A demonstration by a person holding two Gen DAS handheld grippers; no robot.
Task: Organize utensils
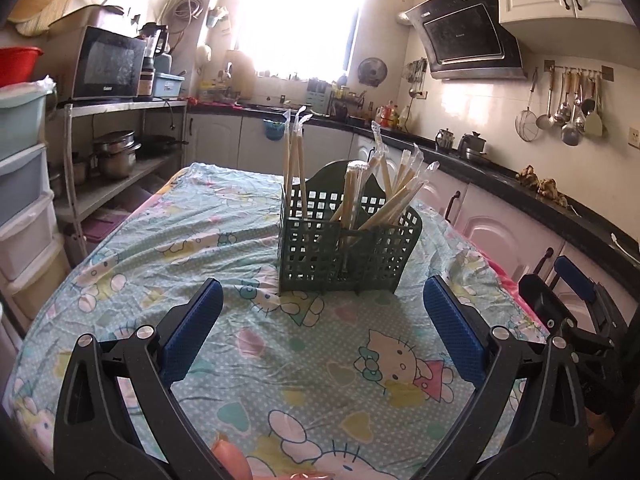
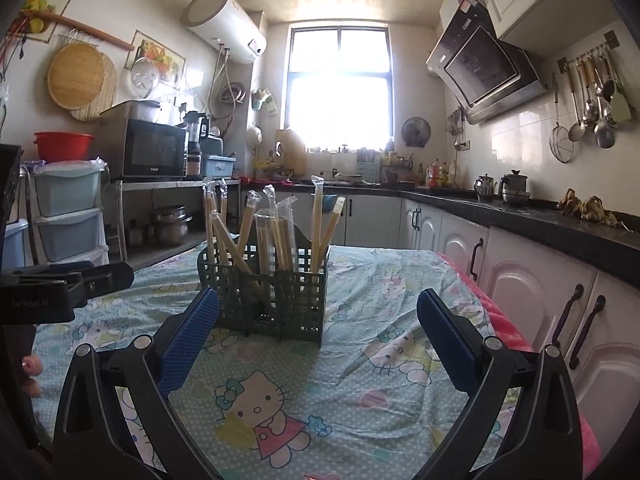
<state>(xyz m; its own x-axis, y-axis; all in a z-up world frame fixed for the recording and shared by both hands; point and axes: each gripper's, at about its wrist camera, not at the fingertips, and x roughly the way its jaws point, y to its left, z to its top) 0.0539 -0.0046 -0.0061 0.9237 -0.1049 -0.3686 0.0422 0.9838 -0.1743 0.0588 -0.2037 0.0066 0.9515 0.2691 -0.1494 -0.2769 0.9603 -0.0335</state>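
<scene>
A dark green lattice utensil basket (image 1: 344,252) stands on the table, also in the right wrist view (image 2: 276,300). Several pairs of wooden chopsticks in clear wrappers (image 1: 384,196) stand in its compartments, leaning at angles; they also show in the right wrist view (image 2: 280,236). My left gripper (image 1: 323,304) is open and empty, low over the cloth just in front of the basket. My right gripper (image 2: 318,312) is open and empty, close to the basket's front. The right gripper also shows at the right edge of the left wrist view (image 1: 576,304).
The table carries a Hello Kitty cloth (image 1: 280,344). Kitchen counter and cabinets (image 2: 540,256) run along the right. A shelf with a microwave (image 1: 108,64) and pots, and plastic drawers (image 1: 20,184), stand at the left.
</scene>
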